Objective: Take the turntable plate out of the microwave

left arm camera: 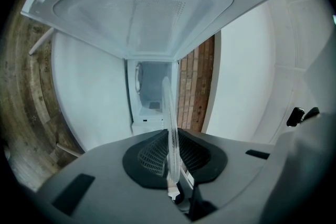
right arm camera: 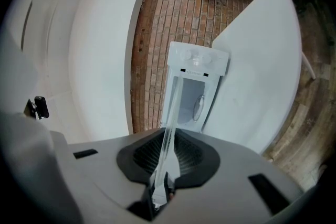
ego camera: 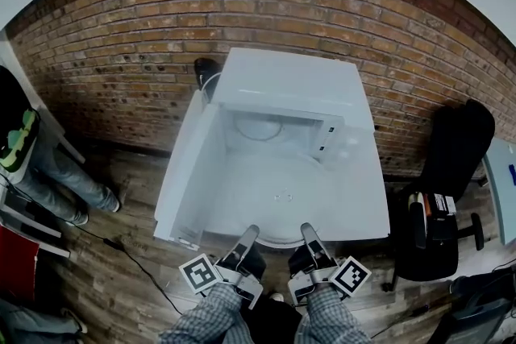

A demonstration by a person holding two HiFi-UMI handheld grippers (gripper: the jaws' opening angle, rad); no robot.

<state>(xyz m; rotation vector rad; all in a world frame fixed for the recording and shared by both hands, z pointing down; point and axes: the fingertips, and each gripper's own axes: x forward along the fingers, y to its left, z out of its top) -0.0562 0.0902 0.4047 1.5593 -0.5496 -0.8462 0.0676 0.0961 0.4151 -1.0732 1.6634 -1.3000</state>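
The clear glass turntable plate (ego camera: 278, 201) hangs level in front of the white microwave (ego camera: 286, 80), outside its open cavity (ego camera: 270, 137). My left gripper (ego camera: 249, 235) is shut on the plate's near rim at the left. My right gripper (ego camera: 308, 233) is shut on the same rim at the right. In the left gripper view the plate (left arm camera: 170, 123) runs edge-on between the pads of the left gripper (left arm camera: 171, 159). The right gripper view shows the plate (right arm camera: 169, 126) the same way, clamped in the right gripper (right arm camera: 166, 159), with the microwave (right arm camera: 193, 93) behind it.
The microwave door (ego camera: 182, 169) stands swung open to the left. The microwave sits on a white table (ego camera: 359, 201) against a brick wall (ego camera: 121, 36). A black office chair (ego camera: 451, 173) is at the right; a person's legs (ego camera: 60, 177) and a floor cable (ego camera: 137, 266) at the left.
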